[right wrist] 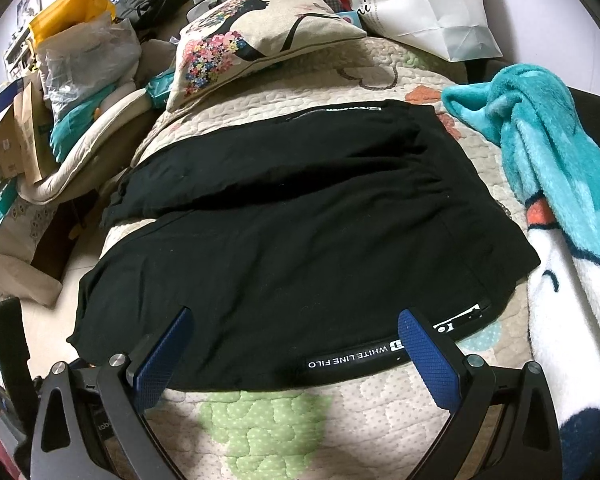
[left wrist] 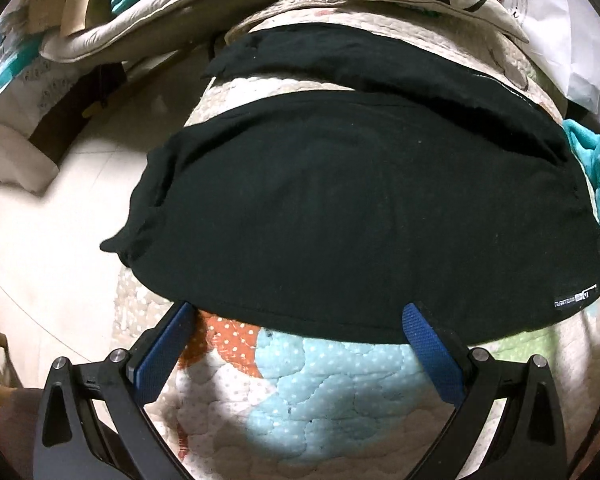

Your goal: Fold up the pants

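Black pants [left wrist: 340, 208] lie spread flat on a quilted bed cover [left wrist: 300, 384], legs running to the left and hanging over the bed's left edge. They also show in the right wrist view [right wrist: 292, 248], with a white-lettered waistband strip [right wrist: 348, 358] at the near edge. My left gripper [left wrist: 300, 320] is open and empty, its fingertips at the pants' near hem. My right gripper [right wrist: 296, 324] is open and empty, its fingertips just over the waistband edge.
A teal and white fleece blanket [right wrist: 548, 168] lies bunched at the right. A floral pillow [right wrist: 252, 40] and a white paper bag [right wrist: 428, 4] sit at the far end. Bags and boxes [right wrist: 76, 56] crowd the left. Pale floor [left wrist: 52, 248] lies beyond the bed's left edge.
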### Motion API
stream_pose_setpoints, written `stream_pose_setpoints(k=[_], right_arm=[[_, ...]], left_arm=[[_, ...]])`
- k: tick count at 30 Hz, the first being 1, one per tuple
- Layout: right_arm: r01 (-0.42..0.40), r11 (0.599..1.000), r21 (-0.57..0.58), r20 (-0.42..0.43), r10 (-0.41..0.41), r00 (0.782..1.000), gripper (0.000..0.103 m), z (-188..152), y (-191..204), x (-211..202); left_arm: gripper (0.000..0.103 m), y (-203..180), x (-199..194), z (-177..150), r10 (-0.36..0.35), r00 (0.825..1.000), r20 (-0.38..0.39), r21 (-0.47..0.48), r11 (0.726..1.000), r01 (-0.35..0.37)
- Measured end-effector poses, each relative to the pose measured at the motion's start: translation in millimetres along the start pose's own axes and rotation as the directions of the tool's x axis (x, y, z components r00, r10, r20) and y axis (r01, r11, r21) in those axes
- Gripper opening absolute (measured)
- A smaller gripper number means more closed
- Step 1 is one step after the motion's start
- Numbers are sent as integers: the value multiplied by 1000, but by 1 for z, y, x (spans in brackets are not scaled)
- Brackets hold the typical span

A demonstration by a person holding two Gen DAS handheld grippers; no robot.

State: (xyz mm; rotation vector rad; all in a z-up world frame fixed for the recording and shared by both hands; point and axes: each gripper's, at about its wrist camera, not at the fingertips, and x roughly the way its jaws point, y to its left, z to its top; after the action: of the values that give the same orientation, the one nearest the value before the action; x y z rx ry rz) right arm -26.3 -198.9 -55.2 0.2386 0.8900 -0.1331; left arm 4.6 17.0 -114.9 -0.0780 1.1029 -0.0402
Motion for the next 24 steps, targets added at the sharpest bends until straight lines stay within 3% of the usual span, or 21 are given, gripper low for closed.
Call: stream_pose_setpoints(k=[5,8,9,11,12,14,16,21,24], right_arm=[[2,1000,-7,7,-2,1000,103,-1,2,-1],[13,1000,-16,21,-13,1000,103,-3,3,-3],[16,1000,-20,24,-16,1000,103,-3,3,-4],[20,999,-38,24,-19,1000,103,0,3,-12],[13,999,-42,23,-12,1000,103,3,2,-19],[-24,999,-36,14,25,1000,103,14,0,-34],[-87,996,-30,-15,87,996,103,32,-2,-48],[-91,986,-141,-23,89,996,103,93,-1,-53],[-157,961,-226,-55,148,987,103,132,-4,-26]], left_arm=[[103,5,1,-6,-29,999,29,-15,999,30],[103,4,0,1,-39,999,-19,-6,999,39],[102,8,-2,4,-62,998,-32,-22,998,62],[87,17,-12,11,-126,992,-24,-52,991,125],[86,21,-17,16,-155,988,-21,-57,986,154],[86,33,-34,32,-216,976,15,-49,975,217],[86,42,-48,50,-231,971,54,-18,972,232],[86,62,-59,116,-206,971,125,38,979,203],[86,65,-42,157,-196,971,136,55,980,190]])
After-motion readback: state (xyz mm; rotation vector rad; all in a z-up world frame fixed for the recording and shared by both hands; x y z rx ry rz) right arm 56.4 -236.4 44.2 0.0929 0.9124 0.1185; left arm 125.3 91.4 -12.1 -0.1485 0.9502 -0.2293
